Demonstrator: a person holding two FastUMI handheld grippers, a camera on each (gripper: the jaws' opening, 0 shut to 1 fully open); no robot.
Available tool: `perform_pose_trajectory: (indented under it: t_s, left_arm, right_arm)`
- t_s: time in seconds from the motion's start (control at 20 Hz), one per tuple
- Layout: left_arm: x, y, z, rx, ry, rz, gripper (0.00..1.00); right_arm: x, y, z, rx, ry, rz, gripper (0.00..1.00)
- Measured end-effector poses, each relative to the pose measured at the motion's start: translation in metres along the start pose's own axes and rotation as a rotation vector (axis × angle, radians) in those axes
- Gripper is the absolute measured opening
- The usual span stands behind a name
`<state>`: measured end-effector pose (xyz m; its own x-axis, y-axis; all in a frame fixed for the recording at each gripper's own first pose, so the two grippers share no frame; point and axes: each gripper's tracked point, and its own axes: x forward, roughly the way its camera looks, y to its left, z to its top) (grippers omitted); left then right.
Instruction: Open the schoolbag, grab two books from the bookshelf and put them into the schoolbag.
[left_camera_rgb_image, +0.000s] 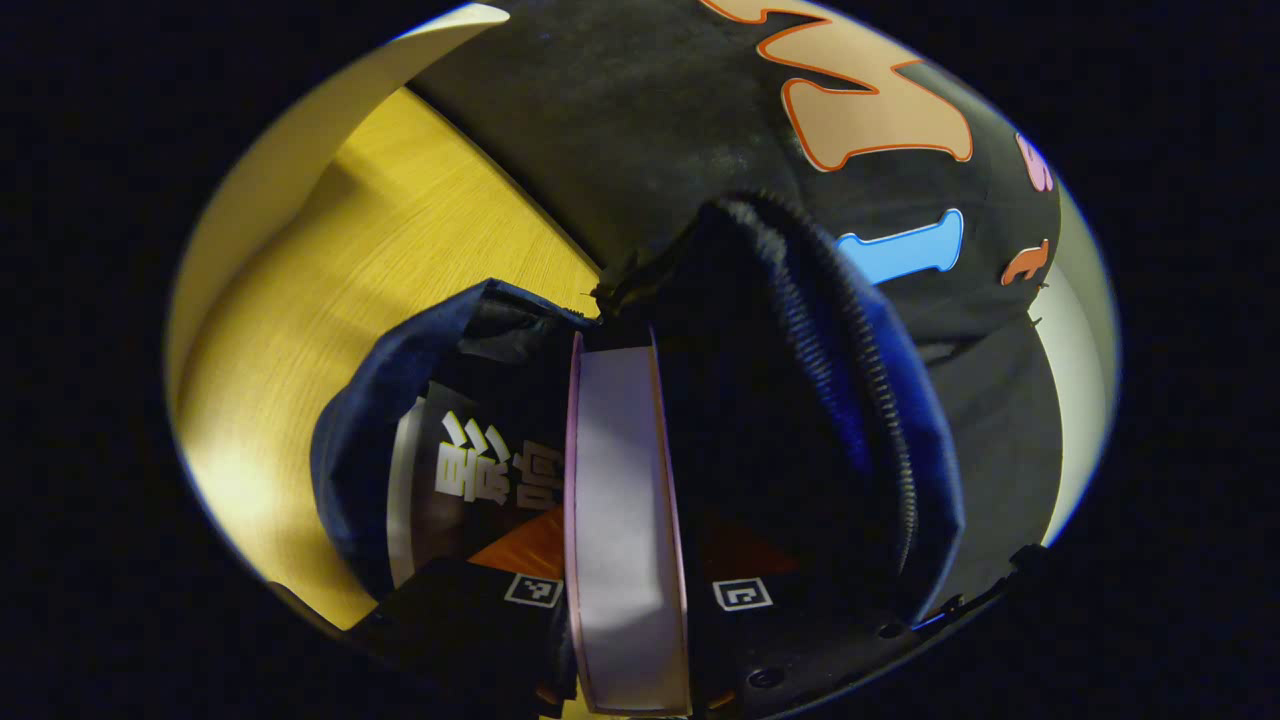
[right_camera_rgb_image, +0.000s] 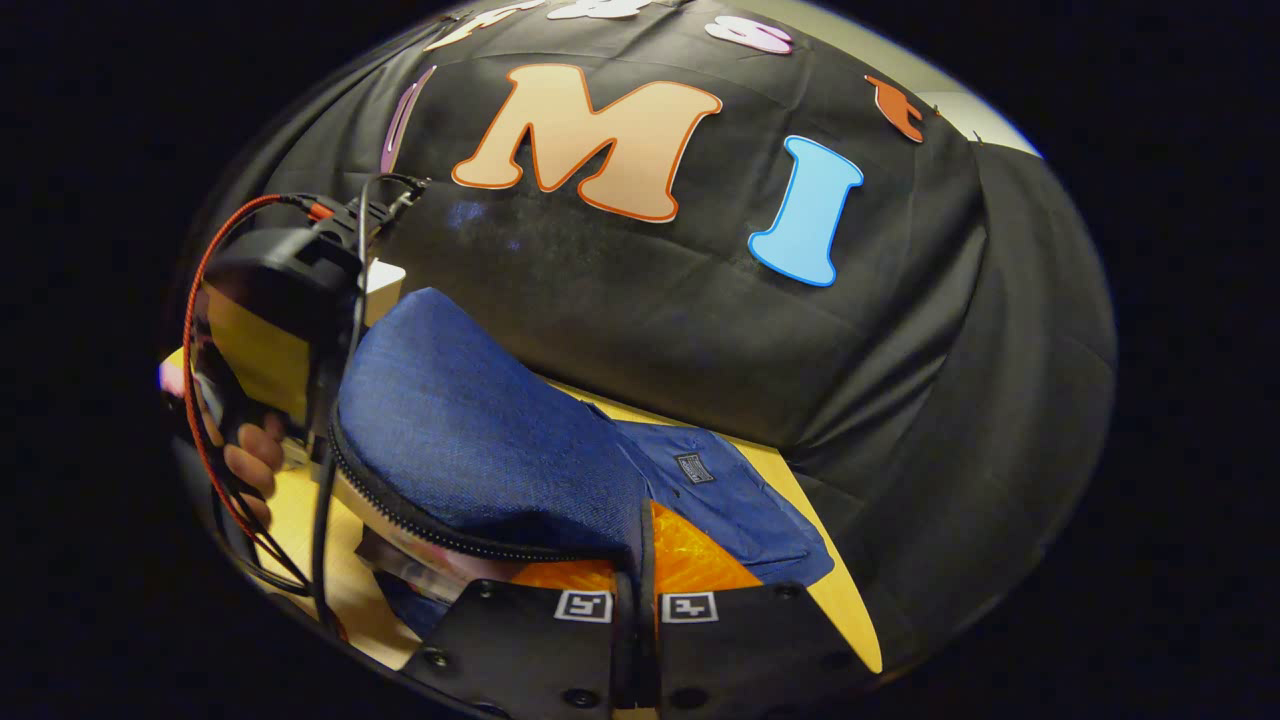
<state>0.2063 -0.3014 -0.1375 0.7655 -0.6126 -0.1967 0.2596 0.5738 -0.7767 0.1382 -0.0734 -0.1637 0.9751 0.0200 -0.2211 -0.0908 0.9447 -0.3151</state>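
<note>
A: What is the left hand-held gripper (left_camera_rgb_image: 628, 600) holding?

B: A book (left_camera_rgb_image: 622, 500), edge-on. Its pale page block stands upright between the two fingers, which press it from both sides, so the jaws are closed on it. The book's far end reaches into the open mouth of the schoolbag (left_camera_rgb_image: 880, 400) straight ahead of that hand-held gripper.

A: Anything else inside the bag?

B: Yes, to the left of the held book a second book (left_camera_rgb_image: 470, 480) with a dark cover and large white characters lies inside the opening. The zipper (left_camera_rgb_image: 860, 380) curves along the raised flap to the right of the held book.

A: And the right hand-held gripper (right_camera_rgb_image: 636, 606)?

B: Its fingers are drawn together on a thin edge of the schoolbag (right_camera_rgb_image: 480, 430) flap, where the blue fabric runs down between them. The blue flap rises ahead and to the left of it, with orange lining (right_camera_rgb_image: 680, 560) showing just beyond the fingertips.

A: Where does the bag sit?

B: On the yellow wooden desk (left_camera_rgb_image: 400, 250). Far to the left in the right gripper view, a person's hand (right_camera_rgb_image: 245, 465) grips the other hand-held gripper, with a red cable (right_camera_rgb_image: 195, 300) looping over it.
</note>
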Motion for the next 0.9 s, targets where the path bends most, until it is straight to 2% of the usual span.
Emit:
perform_pose_trajectory:
  t_s: [0.1, 0.2, 0.35, 0.4, 0.45, 0.5, 0.6, 0.65, 0.7, 0.75, 0.9]
  left_arm:
    - [0.008, 0.003, -0.003, 0.005, 0.020, -0.003, 0.43]
    - [0.014, 0.015, -0.006, 0.014, 0.034, 0.029, 0.46]
    - [0.019, 0.021, -0.009, -0.025, 0.057, 0.080, 0.65]
    - [0.016, 0.023, -0.012, -0.017, 0.072, 0.103, 0.67]
    - [0.012, 0.028, -0.013, 0.001, 0.088, 0.132, 0.70]
    - [0.005, 0.030, -0.014, 0.024, 0.108, 0.157, 0.72]
    - [-0.008, 0.043, -0.013, 0.094, 0.127, 0.234, 0.79]
    - [-0.017, 0.047, -0.012, 0.130, 0.134, 0.261, 0.87]
    - [-0.026, 0.048, -0.010, 0.154, 0.130, 0.270, 0.82]
    - [-0.033, 0.044, -0.009, 0.169, 0.128, 0.265, 0.82]
    - [-0.061, 0.032, -0.006, 0.221, 0.134, 0.242, 0.82]
  right_arm:
    - [0.001, 0.000, -0.003, 0.000, 0.006, -0.002, 0.04]
    - [0.001, -0.001, -0.006, 0.000, 0.012, -0.006, 0.02]
    - [0.002, 0.003, -0.009, -0.011, 0.020, 0.000, 0.04]
    - [0.003, 0.002, -0.009, -0.010, 0.021, -0.004, 0.06]
    - [0.003, 0.001, -0.009, 0.003, 0.023, -0.006, 0.06]
    - [0.003, 0.000, -0.011, 0.024, 0.025, -0.006, 0.02]
    - [0.002, -0.001, -0.013, 0.061, 0.032, -0.004, 0.04]
    - [0.002, -0.003, -0.015, 0.076, 0.034, -0.001, 0.04]
    - [0.001, -0.003, -0.017, 0.085, 0.038, 0.001, 0.07]
    - [0.000, -0.002, -0.018, 0.086, 0.039, 0.003, 0.02]
    - [0.000, 0.000, -0.021, 0.079, 0.054, 0.014, 0.04]
